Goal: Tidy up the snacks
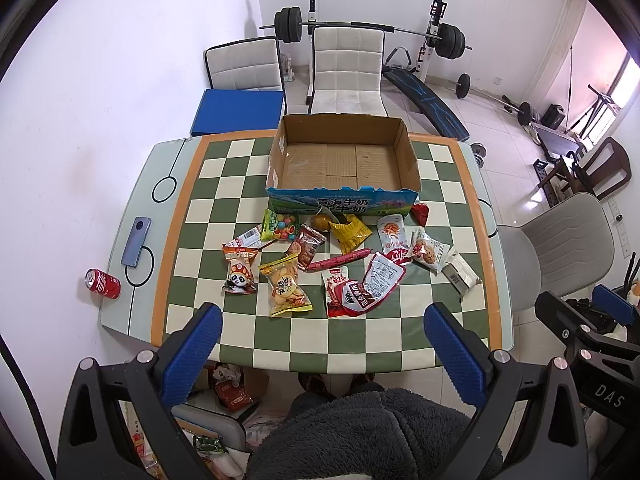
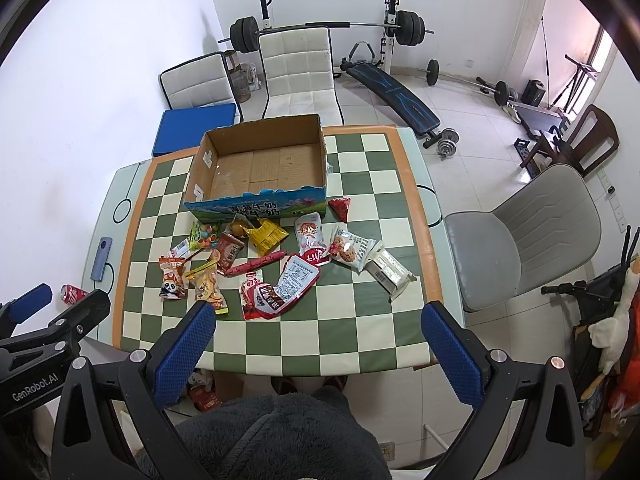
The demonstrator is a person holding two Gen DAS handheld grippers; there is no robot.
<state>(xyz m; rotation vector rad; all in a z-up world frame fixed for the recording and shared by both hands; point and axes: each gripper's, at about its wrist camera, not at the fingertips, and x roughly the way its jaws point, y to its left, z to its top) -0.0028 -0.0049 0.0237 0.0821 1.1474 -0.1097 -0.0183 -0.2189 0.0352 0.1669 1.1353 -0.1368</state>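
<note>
Left wrist view: checkered table (image 1: pixel 240 344), empty cardboard box (image 1: pixel 344 164) at far side. Snacks (image 1: pixel 340 256) scattered on table just in front of box; soda can (image 1: pixel 102 283) lying well left of box. L gripper (image 1: pixel 323 334) & R gripper (image 2: pixel 318 330) above table's near edge, jaws wide apart, nothing held.

Bright, even daylight in both views; source is the window (image 1: pixel 622 76) at 2 o'clock, blown out with pink flare on the adjacent wall. Soft shadows only. Mild sheen on floor tiles (image 2: pixel 472 120) near 3 o'clock. Heavy fisheye barrel bending, black vignette at all corners. Centre sharp, snack print legible; slight softness toward rims.
</note>
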